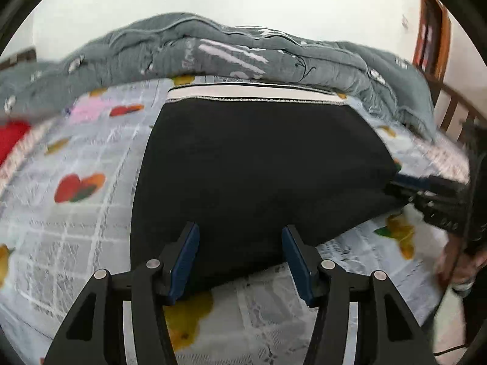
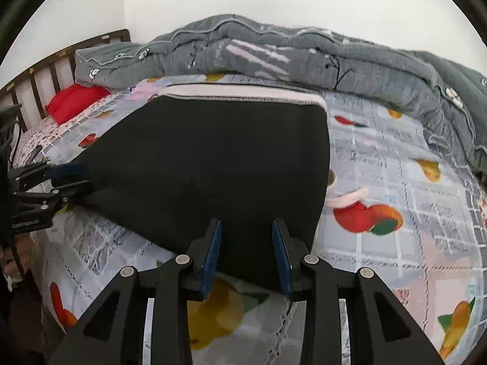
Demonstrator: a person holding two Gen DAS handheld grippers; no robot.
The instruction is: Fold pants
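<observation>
Black pants (image 1: 258, 167) with a white waistband (image 1: 255, 95) lie folded flat on the fruit-print bedsheet (image 1: 76, 228). My left gripper (image 1: 240, 231) hovers over their near edge at the left corner, blue pads wide apart, the cloth lying flat under the gap. My right gripper (image 2: 247, 234) stands over the pants (image 2: 213, 152) at the near right corner, pads apart, with no fold pinched between them. Each wrist view shows the other tool at the side: the right gripper (image 1: 395, 186) at the right corner, the left gripper (image 2: 86, 178) at the left corner.
A rumpled grey quilt (image 2: 289, 57) is heaped along the far side of the bed. A red pillow (image 2: 76, 100) lies by the dark wooden headboard (image 2: 45, 70). A wooden rail (image 1: 456, 106) stands at the right. A person's hand (image 1: 462, 261) holds the right tool.
</observation>
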